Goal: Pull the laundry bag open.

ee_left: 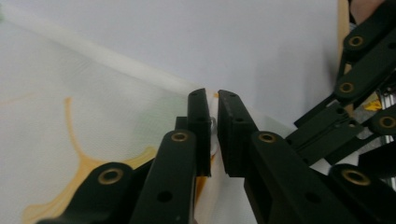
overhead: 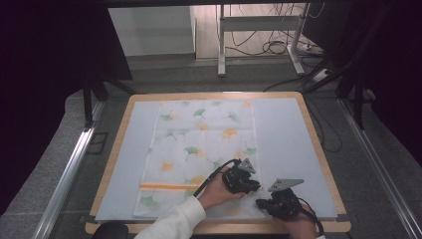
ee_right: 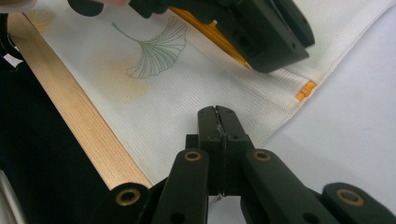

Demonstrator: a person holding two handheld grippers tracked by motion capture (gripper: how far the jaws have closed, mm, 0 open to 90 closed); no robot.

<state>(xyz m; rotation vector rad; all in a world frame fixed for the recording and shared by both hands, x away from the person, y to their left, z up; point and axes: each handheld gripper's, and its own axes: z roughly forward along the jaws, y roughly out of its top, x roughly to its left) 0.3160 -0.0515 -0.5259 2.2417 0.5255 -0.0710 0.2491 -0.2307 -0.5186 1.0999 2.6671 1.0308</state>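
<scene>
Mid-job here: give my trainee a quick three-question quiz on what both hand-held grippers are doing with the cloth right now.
1. True or false: the white ginkgo-leaf printed cloth lies spread flat on the pale blue mat.
2. What is the right hand-held gripper shut on? A) the cloth's edge near the corner B) a cable C) the wooden table edge
3. Fill in: the left hand-held gripper has its jaws narrowly apart around the cloth's ____.

Key: 1 true; 2 A; 3 edge.
</scene>
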